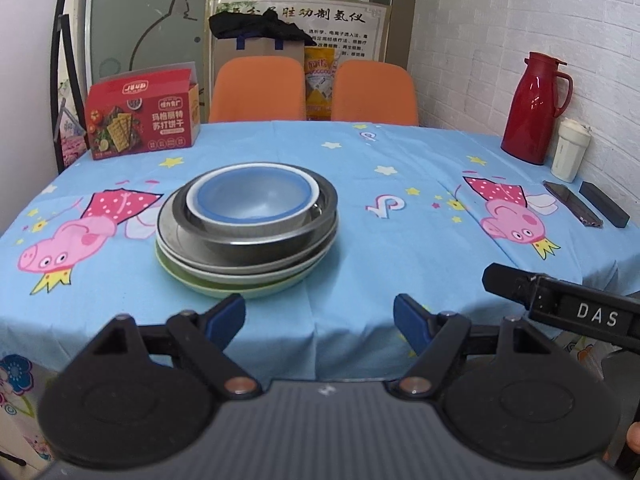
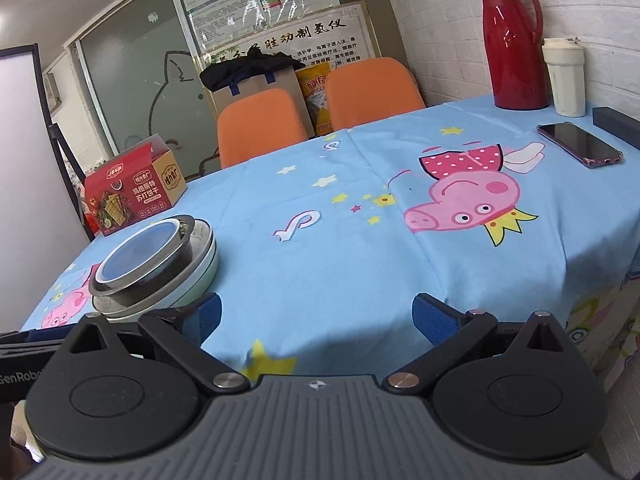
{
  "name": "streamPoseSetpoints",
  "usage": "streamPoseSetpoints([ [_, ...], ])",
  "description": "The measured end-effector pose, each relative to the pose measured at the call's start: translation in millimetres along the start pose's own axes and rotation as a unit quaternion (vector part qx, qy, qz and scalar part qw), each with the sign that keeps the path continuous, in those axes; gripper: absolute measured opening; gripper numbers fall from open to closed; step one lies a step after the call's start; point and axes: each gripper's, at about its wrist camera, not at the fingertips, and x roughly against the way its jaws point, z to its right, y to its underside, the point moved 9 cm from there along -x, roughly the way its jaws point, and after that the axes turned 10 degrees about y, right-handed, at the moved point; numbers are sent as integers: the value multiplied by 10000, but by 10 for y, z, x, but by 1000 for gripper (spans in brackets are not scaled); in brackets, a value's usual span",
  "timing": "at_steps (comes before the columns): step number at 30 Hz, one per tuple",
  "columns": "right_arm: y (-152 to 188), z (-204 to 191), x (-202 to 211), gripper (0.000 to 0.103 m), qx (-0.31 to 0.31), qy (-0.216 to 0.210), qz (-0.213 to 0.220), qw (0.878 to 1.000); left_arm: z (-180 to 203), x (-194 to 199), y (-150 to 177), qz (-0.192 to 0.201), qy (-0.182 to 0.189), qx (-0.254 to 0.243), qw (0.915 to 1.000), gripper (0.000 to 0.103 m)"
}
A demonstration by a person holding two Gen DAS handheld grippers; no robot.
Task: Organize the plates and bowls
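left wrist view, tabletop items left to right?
cracker box → stack of plates and bowls → red jug → white cup → phone → black box

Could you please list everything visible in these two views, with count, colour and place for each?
bowl: one, blue inside with white rim, top of the stack.
metal bowl: one, steel, under the blue bowl.
plates: about three, steel, white and green, bottom of the stack, on the table's left part.
tablecloth: one, light blue with pink pig cartoons, covering the table.
cracker box: one, red, far left corner.
chairs: two, orange, behind the table.
thermos jug: one, red, far right by the wall.
cup: one, cream, beside the jug.
phone: one, dark, right side.
black box: one, beside the phone.
left gripper: open, empty.
right gripper: open, empty.
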Motion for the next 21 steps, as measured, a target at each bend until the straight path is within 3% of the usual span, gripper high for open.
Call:
streamPoseSetpoints([
  [7, 41, -5, 301, 103, 400, 211, 435, 9980, 183, 195, 142, 246, 63, -163, 9995, 76],
  [21, 68, -93, 312, 103, 455, 210, 446, 9977, 24, 212, 143, 345, 69, 265, 9990, 76],
])
